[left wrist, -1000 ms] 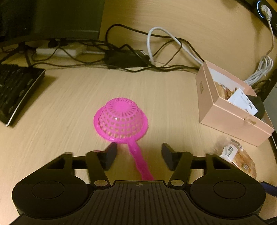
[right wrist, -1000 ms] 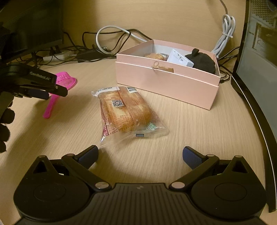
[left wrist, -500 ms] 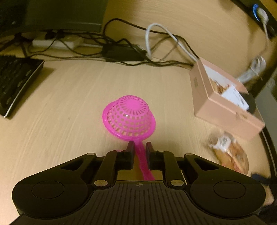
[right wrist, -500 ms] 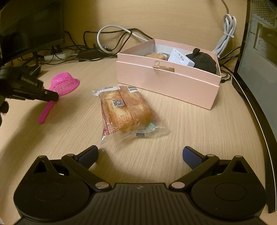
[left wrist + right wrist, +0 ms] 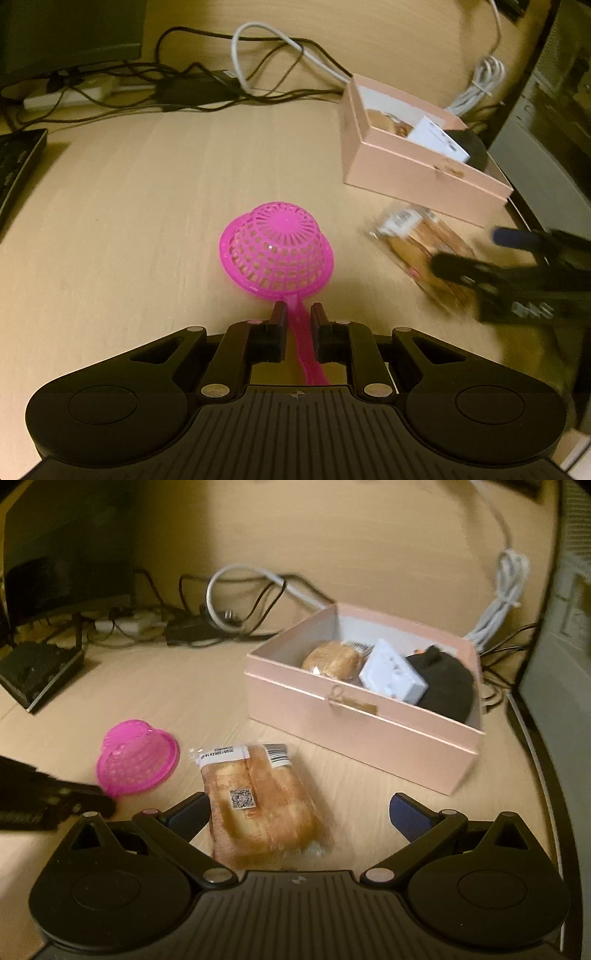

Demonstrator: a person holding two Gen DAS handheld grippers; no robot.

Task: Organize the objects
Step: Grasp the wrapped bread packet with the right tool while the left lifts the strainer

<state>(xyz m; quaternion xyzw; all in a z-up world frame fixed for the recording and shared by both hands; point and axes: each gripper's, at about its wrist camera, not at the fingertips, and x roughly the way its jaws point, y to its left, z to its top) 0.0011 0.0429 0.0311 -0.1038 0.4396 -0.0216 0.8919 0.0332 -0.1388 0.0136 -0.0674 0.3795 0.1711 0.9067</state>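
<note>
My left gripper (image 5: pixel 297 314) is shut on the handle of a pink plastic strainer (image 5: pixel 276 251), whose mesh bowl faces down above the desk; it also shows in the right wrist view (image 5: pixel 136 760). My right gripper (image 5: pixel 298 806) is open, its fingers on either side of a wrapped bread pack (image 5: pixel 258 801) lying on the desk. The bread pack (image 5: pixel 424 251) and my right gripper (image 5: pixel 476 254) also show in the left wrist view. An open pink box (image 5: pixel 354 716) behind holds a bun, a white item and a black item.
A wooden desk (image 5: pixel 129 203) carries a tangle of cables and a power strip (image 5: pixel 192 88) at the back, a black keyboard (image 5: pixel 14 162) at the left, and a computer case (image 5: pixel 561 657) at the right.
My left gripper closed on the strainer handle and carried it toward the bread and box. My right gripper moved forward until its open fingers sit around the bread pack.
</note>
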